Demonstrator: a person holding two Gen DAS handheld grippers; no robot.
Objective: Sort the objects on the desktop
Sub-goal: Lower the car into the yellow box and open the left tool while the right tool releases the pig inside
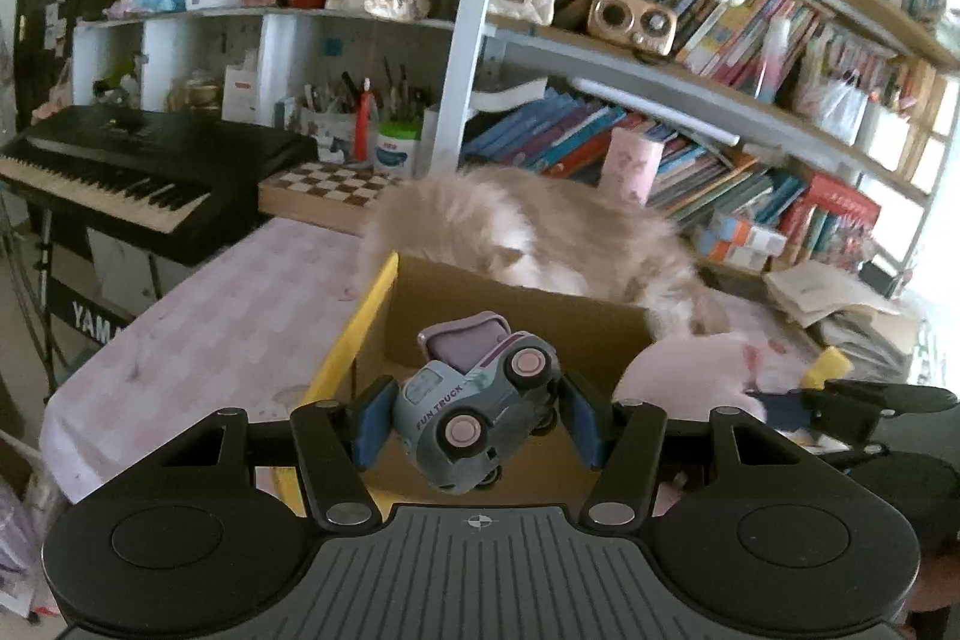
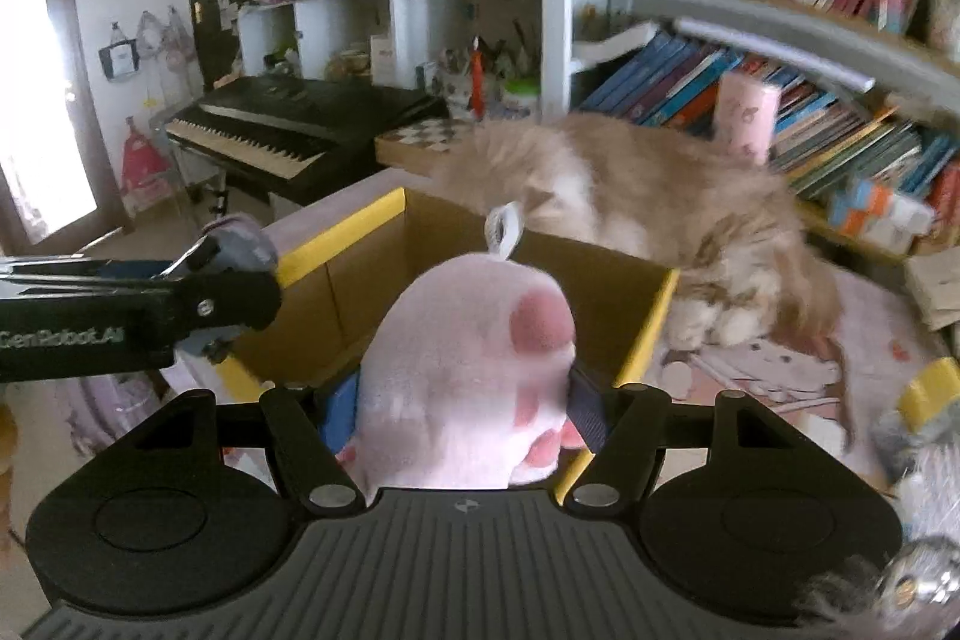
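My left gripper (image 1: 474, 421) is shut on a grey-blue toy truck (image 1: 474, 400) with pink wheels, tipped on its side, held above the near edge of an open cardboard box (image 1: 516, 316) with yellow flaps. In the right wrist view my right gripper (image 2: 462, 412) is shut on a pale pink plush paw (image 2: 474, 376) with darker pink pads, which hides most of both fingers. The same box (image 2: 372, 268) lies just beyond the paw. The left gripper with the truck (image 2: 240, 244) shows at the left edge, and the plush paw (image 1: 690, 370) with the right gripper appears at the right of the left wrist view.
A fluffy ginger-and-white cat (image 1: 540, 226) (image 2: 660, 202) stands on the pink checked tablecloth (image 1: 228, 322) right behind the box. A chessboard (image 1: 336, 184), a keyboard piano (image 1: 120, 172), pen cups, bookshelves (image 1: 720, 100) and stacked papers (image 1: 834, 292) ring the table.
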